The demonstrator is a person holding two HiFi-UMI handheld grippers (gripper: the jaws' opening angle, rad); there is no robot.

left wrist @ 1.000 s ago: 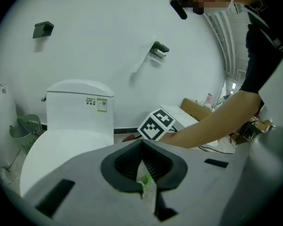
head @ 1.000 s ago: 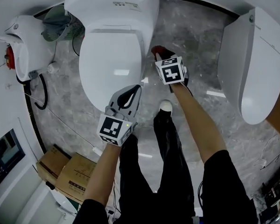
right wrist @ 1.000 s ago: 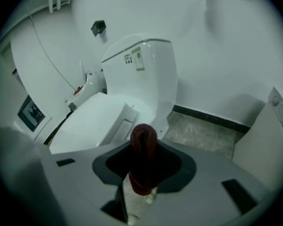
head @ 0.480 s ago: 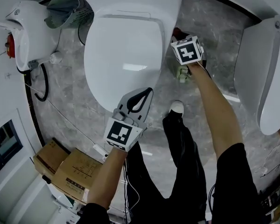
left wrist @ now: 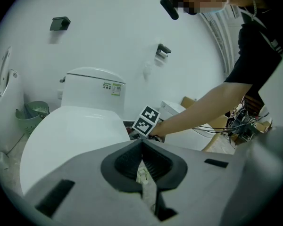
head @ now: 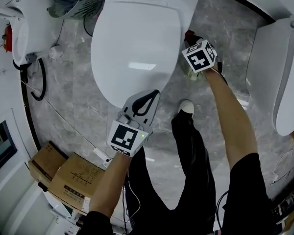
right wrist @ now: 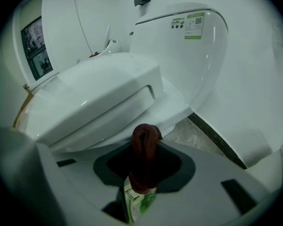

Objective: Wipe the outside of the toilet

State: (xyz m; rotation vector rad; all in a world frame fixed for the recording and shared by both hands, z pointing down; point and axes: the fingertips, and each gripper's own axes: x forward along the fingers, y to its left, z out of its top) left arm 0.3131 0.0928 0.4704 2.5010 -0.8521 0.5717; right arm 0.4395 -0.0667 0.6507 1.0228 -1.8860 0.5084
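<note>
Leftmost, left gripper (head: pixel 153 93) sits at the front edge of the closed toilet (head: pixel 137 43) lid, tongs pressed together, nothing held. Toilet is top center on grey marble floor (head: pixel 88 106). Right gripper (right wrist: pixel 144 147) is by the toilet's right flank, near the seat rim, pinching 1 dark red cloth (right wrist: pixel 146 133).

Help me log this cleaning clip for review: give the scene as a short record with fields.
setting: grey stone-look floor, white fixtures
toilet: white, lid closed
left gripper: jaws together, nothing held, at the lid's front edge
right gripper: shut on a dark red cloth, at the toilet's side near the tank
contact: cannot tell whether the cloth touches the toilet
nearby: cardboard boxes, second white toilet
</note>
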